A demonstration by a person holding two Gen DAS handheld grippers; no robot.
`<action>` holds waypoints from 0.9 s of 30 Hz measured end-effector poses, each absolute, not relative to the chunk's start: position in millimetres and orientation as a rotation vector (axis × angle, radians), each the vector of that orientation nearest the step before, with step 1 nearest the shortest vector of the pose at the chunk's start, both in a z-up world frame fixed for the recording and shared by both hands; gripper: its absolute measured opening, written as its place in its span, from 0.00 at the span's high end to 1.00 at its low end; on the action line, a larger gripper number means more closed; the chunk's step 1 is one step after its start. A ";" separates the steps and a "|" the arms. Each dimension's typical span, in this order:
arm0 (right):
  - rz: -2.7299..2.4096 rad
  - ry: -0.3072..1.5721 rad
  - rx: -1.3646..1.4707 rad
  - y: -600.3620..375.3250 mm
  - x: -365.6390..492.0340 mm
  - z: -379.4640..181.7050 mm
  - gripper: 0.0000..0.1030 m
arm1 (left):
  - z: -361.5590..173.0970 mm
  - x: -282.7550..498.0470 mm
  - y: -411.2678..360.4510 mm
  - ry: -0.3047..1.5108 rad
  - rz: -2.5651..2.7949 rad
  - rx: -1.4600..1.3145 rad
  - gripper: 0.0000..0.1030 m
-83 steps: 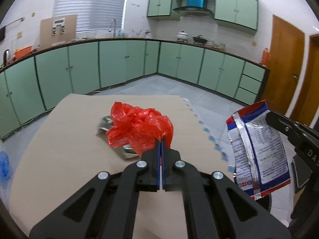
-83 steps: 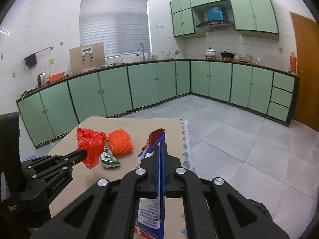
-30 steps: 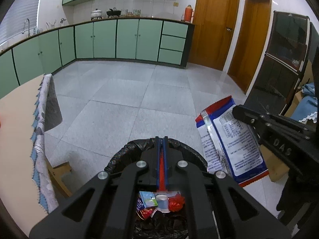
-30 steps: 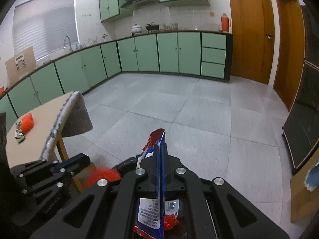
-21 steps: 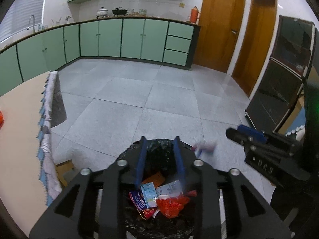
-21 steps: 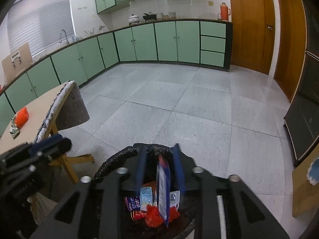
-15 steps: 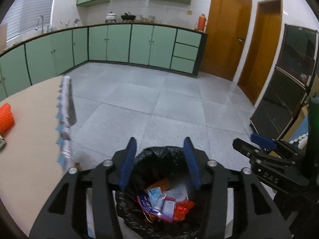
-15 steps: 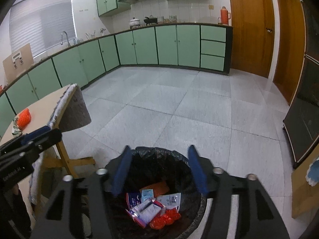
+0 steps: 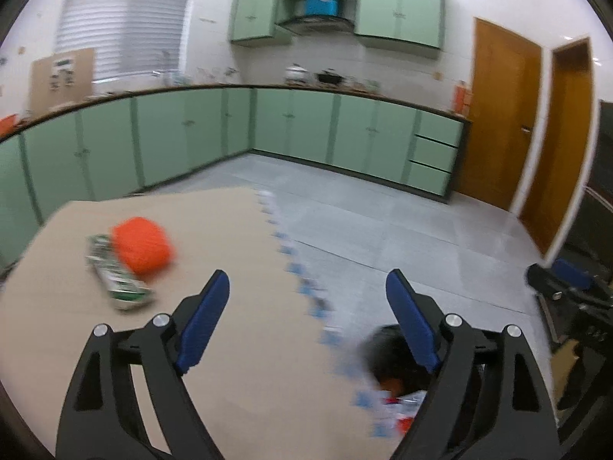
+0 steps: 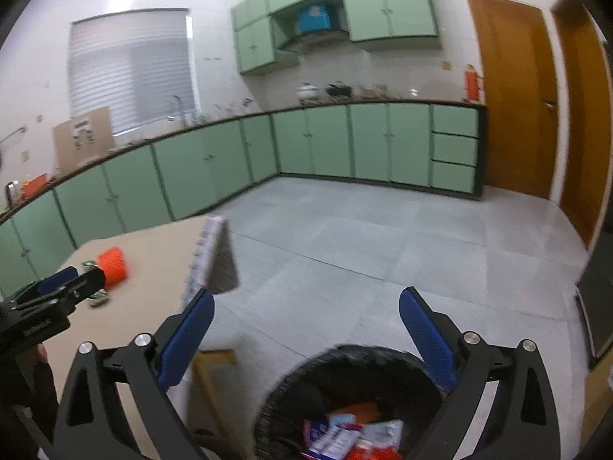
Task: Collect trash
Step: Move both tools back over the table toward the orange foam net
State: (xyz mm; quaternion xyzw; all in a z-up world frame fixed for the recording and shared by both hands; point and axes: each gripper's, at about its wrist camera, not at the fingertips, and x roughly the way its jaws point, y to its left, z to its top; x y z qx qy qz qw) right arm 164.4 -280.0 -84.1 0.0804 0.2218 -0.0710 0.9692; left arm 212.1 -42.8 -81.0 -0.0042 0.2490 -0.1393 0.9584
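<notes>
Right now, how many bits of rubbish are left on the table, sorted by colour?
Orange: 1, the orange mesh ball
Green and white: 1, the flattened green-and-white wrapper touching it
Total: 2 on the beige table; the bin's blurred contents are not counted.

Evenly lit by soft indoor light and a bright blinded window (image 10: 130,69), smeared throughout by motion blur, bent by fisheye curvature, ringed at the corners by black vignette.
</notes>
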 end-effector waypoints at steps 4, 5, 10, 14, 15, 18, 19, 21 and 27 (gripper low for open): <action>-0.056 0.435 0.139 -239.3 189.5 -79.8 0.08 | -80.0 219.4 1.7 0.509 -0.168 -0.010 0.20; -0.042 0.434 0.134 -231.0 194.3 -80.0 0.08 | -81.4 221.5 13.1 0.513 -0.141 -0.011 0.20; 0.037 0.429 0.128 -185.2 226.7 -84.9 0.08 | -90.3 236.3 61.5 0.535 -0.016 -0.021 0.20; 0.082 0.435 0.138 -156.3 248.6 -90.6 0.08 | -92.3 241.8 87.1 0.542 0.023 -0.039 0.20; 0.090 0.434 0.140 -149.8 254.1 -92.1 0.08 | -92.9 243.9 93.3 0.546 0.029 -0.047 0.20; 0.109 0.434 0.136 -131.0 271.7 -95.7 0.08 | -93.8 248.5 103.5 0.552 0.036 -0.057 0.20; 0.113 0.433 0.132 -124.1 278.6 -96.5 0.08 | -94.8 253.5 105.6 0.556 0.037 -0.060 0.20; 0.119 0.433 0.126 -115.9 287.2 -97.8 0.08 | -98.6 262.5 106.6 0.569 0.036 -0.068 0.20; 0.132 0.448 0.102 -105.3 304.4 -103.3 0.08 | -115.9 288.7 102.5 0.624 0.043 -0.091 0.20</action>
